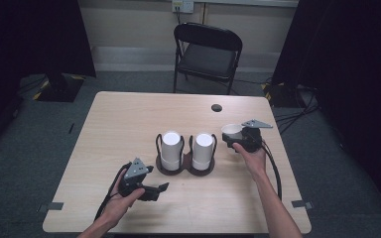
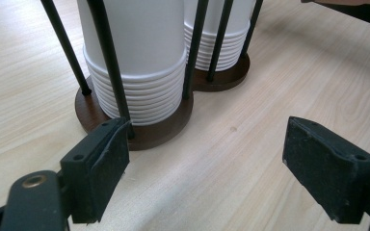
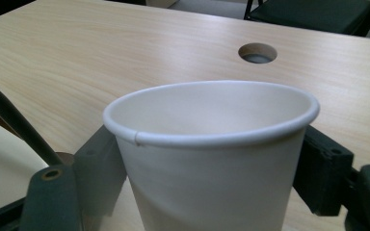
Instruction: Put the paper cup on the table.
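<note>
High view: a light wood counter [image 1: 129,119] carries a dark double-base cup holder [image 1: 185,166] near its centre, with thin black upright rods around two stacks of white paper cups. The left stack [image 1: 170,148] and the right stack [image 1: 203,150] stand side by side, each on its own round base.

Left claw [image 1: 161,187]: held in the person's left hand [image 1: 124,201], low over the counter, just beside the holder on its near-left side. Left gripper view shows its jaws spread wide apart with nothing between them; the left pad [image 2: 99,163] sits close to the holder's near base [image 2: 139,130] but contact cannot be confirmed.

Right claw [image 1: 232,136]: held in the right hand [image 1: 250,156], just beside the holder on its far-right side. Its jaws are closed against the sides of a single white paper cup [image 3: 212,159], upright with its mouth open upward, and the cup wall is slightly creased. Beyond the holder, toward the folding chair [image 1: 207,52], the counter has a round cable hole [image 1: 217,107].
</note>
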Tool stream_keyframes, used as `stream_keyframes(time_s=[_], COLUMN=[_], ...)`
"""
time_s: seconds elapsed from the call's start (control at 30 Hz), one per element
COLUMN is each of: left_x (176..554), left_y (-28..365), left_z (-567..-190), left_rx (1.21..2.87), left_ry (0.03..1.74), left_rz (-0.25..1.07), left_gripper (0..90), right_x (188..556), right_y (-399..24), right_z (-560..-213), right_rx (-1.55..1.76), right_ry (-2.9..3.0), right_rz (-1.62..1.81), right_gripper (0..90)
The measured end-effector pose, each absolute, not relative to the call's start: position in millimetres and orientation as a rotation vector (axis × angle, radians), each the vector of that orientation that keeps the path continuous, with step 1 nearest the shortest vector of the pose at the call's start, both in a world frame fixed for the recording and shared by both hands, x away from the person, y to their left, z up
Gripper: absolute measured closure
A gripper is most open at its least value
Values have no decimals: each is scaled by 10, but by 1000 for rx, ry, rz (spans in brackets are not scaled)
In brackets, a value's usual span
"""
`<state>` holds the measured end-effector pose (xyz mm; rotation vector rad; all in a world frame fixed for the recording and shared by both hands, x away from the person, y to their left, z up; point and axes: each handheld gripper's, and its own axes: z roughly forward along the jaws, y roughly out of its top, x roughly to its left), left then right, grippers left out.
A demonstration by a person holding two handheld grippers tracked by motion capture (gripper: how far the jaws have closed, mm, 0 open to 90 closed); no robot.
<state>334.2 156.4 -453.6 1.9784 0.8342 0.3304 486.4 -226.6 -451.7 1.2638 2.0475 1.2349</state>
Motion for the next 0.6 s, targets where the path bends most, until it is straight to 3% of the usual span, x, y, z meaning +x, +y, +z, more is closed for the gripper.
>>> stream_keyframes(time_s=[0.6], left_x=[3339], left_y=[1571], left_z=[-4546], left_rx=[1979], left_ry=[836], left_rz=[328], left_gripper=[164], right_x=[4887], right_y=[-2306], right_z=[-4582], right_rx=[1266], right_ry=[2064], right_rz=[1219], right_gripper=[223])
